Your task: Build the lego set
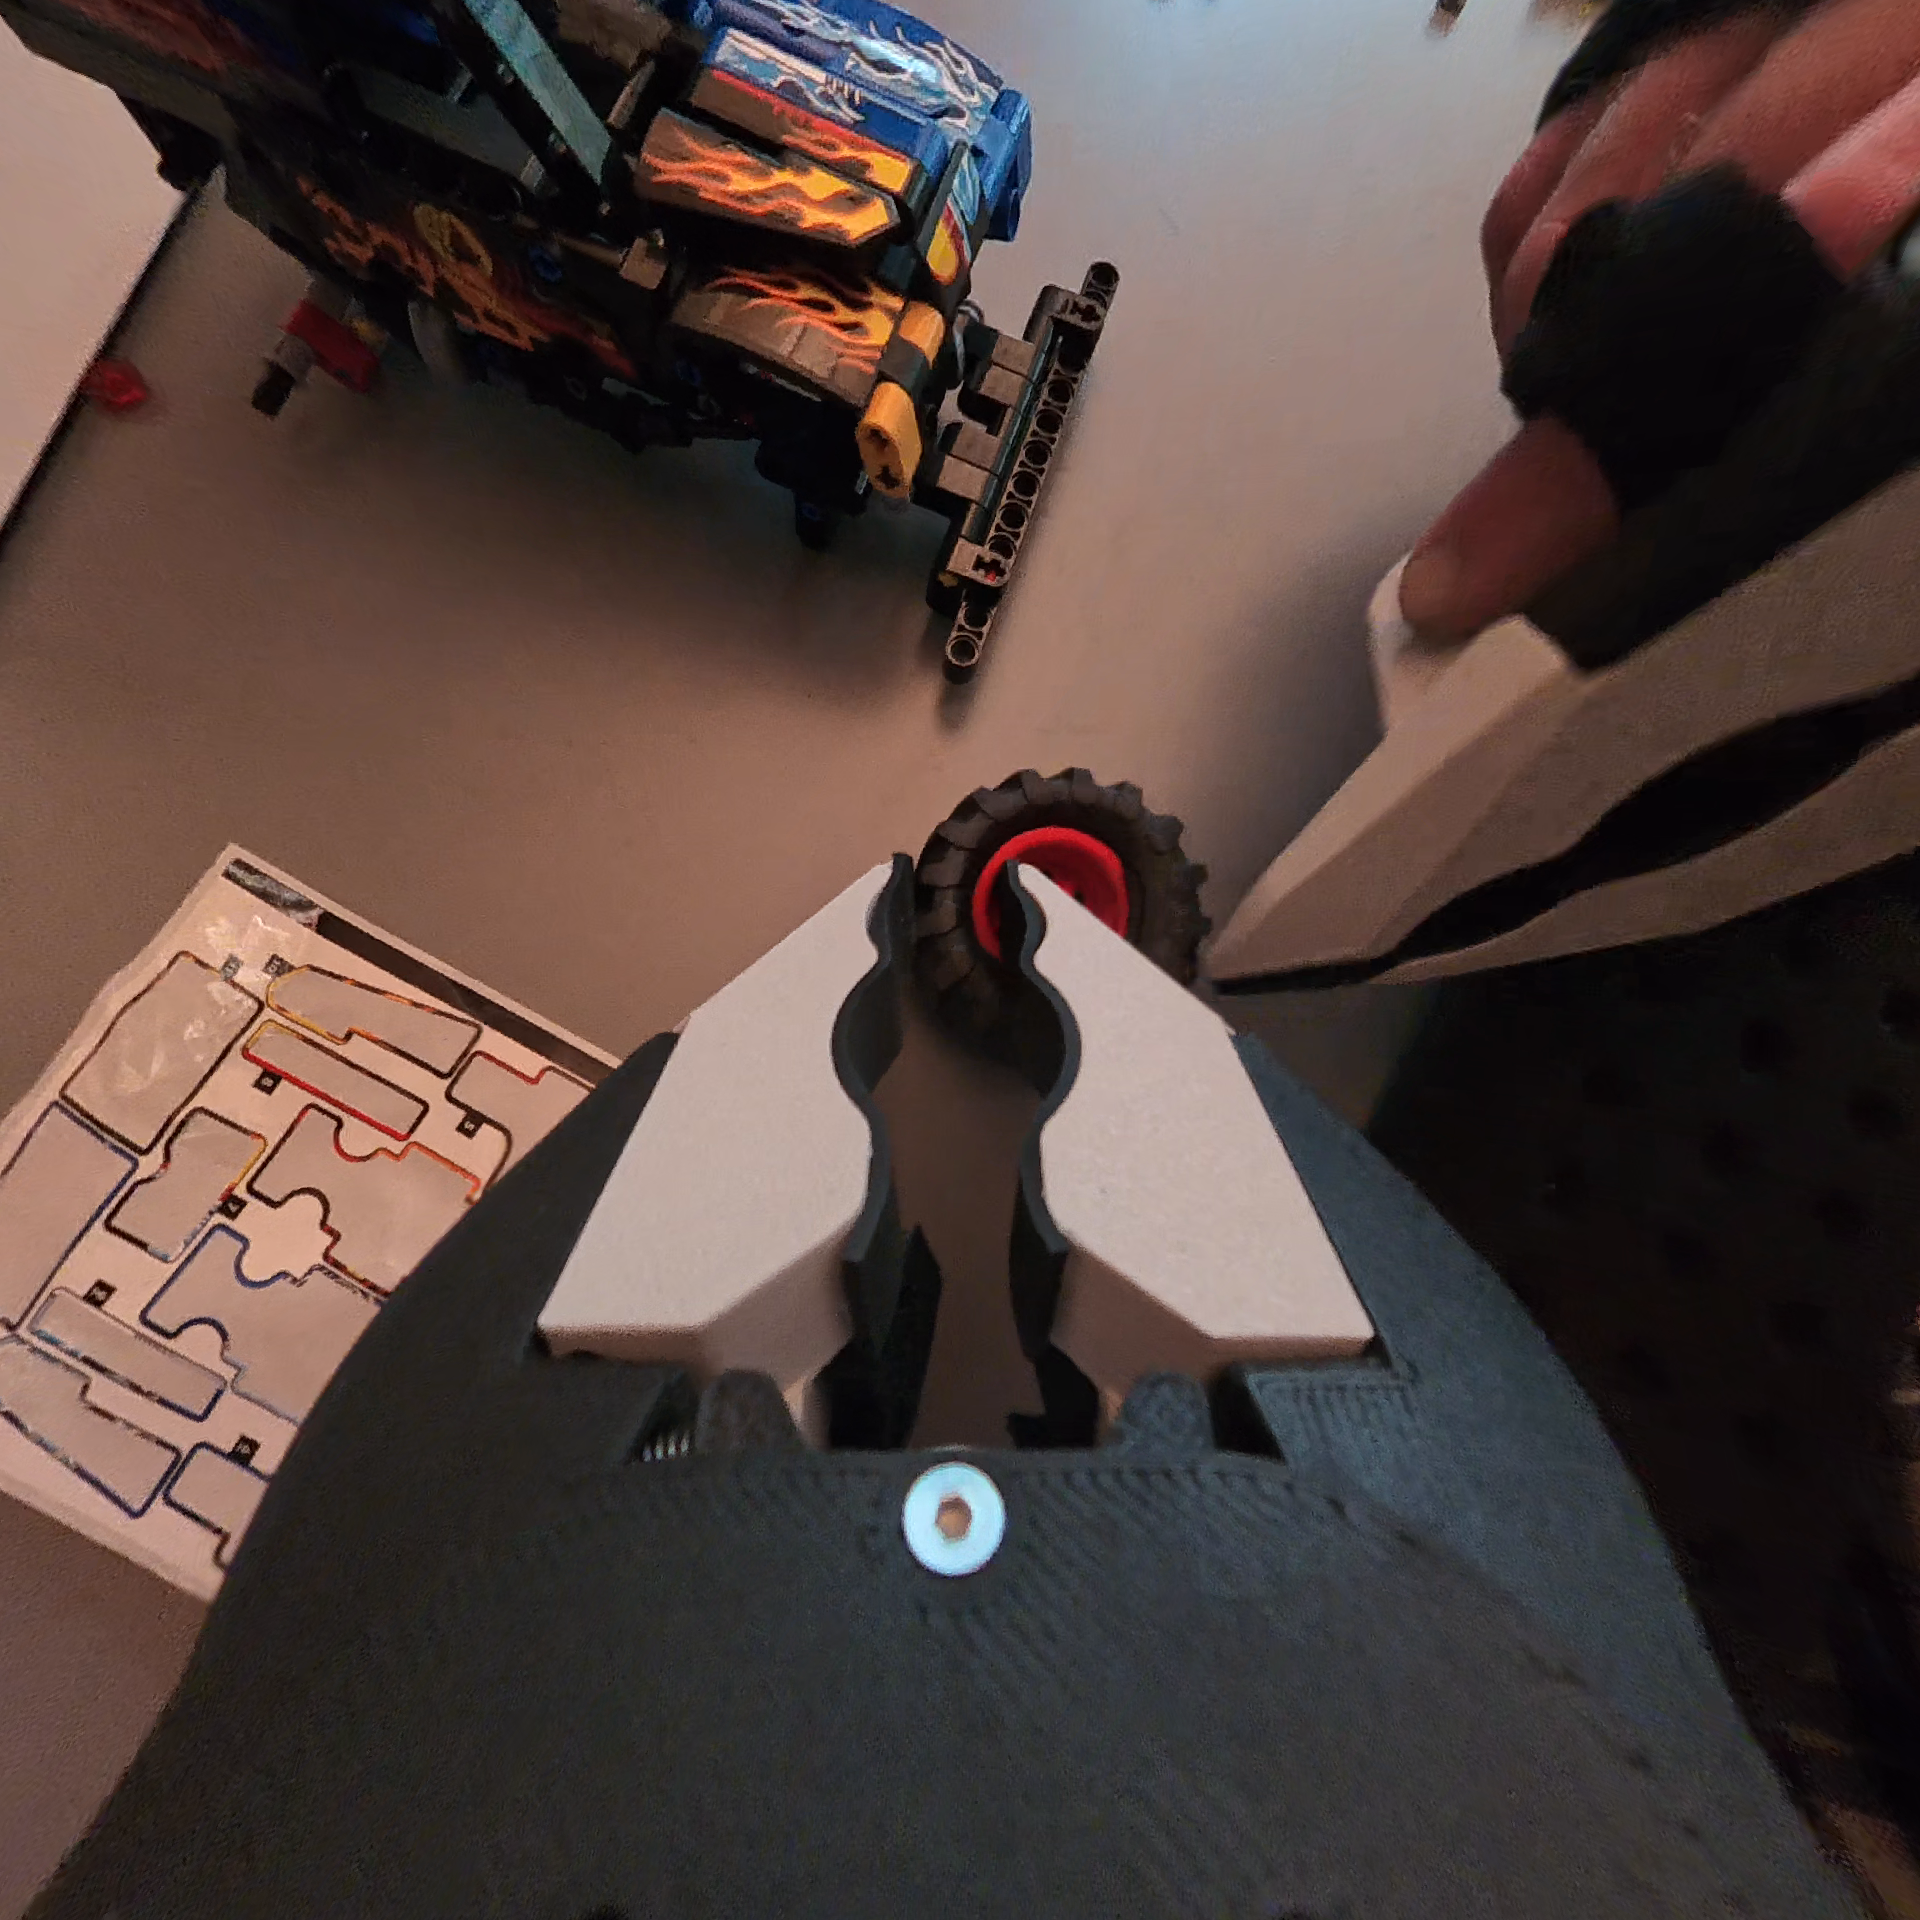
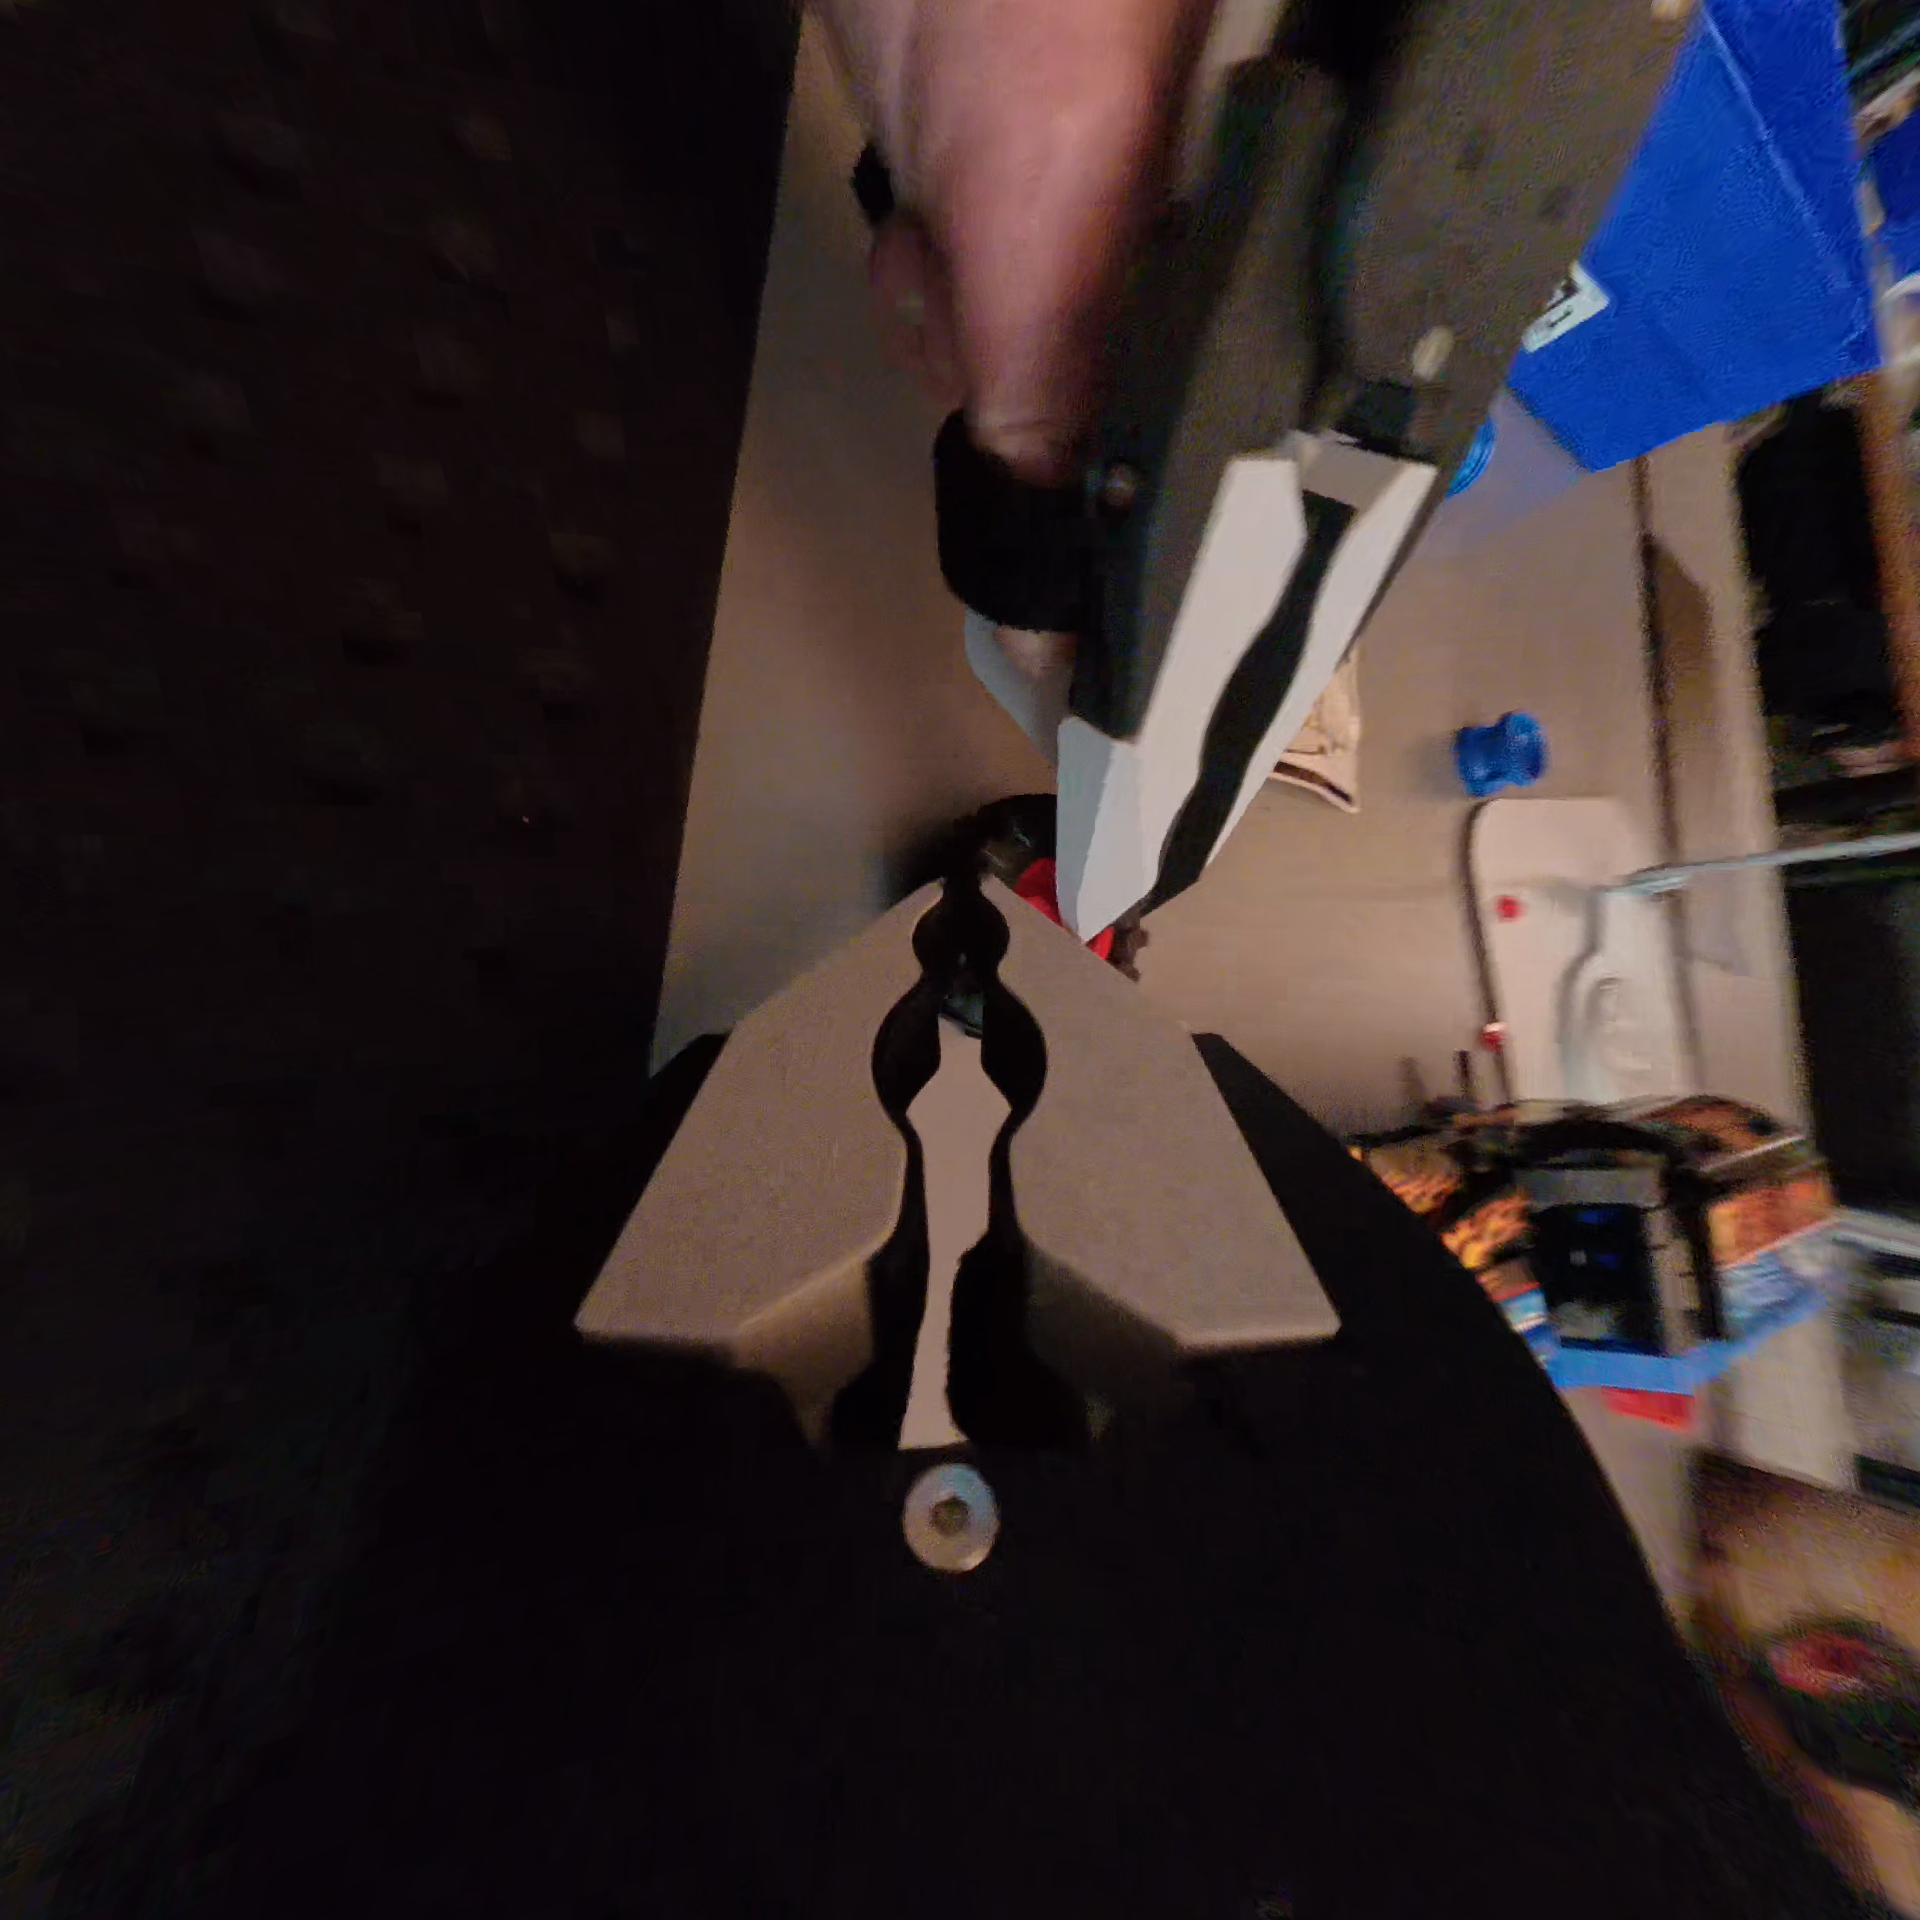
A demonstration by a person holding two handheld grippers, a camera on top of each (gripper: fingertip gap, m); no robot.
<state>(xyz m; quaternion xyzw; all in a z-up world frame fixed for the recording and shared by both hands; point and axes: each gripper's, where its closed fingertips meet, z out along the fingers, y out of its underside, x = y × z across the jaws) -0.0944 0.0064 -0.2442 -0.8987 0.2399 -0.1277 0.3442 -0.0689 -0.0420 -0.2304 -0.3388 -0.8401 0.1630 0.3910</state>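
Observation:
A small wheel [image 1: 1081,831] with a black knobbly tyre and a red rim [image 1: 1081,862] is at my left gripper's [image 1: 961,873] tips, over the table. One finger lies outside the tyre and the other reaches into the red rim, so the pads clamp the tyre wall. My right gripper [image 1: 1216,982] comes in from the right with its fingers closed, its tip at the tyre's right edge. In the right wrist view my right gripper [image 2: 961,891] is shut just in front of the wheel [image 2: 1008,826], and the left gripper [image 2: 1127,904] points down onto it.
The flame-decorated lego truck [image 1: 727,260] stands at the back, with a black holed beam [image 1: 1029,457] at its front end. A sticker sheet [image 1: 208,1195] lies at the left. A small red piece [image 1: 114,384] lies far left. A blue piece [image 2: 1499,753] lies on the table. A person's hand [image 1: 1662,260] holds the right gripper.

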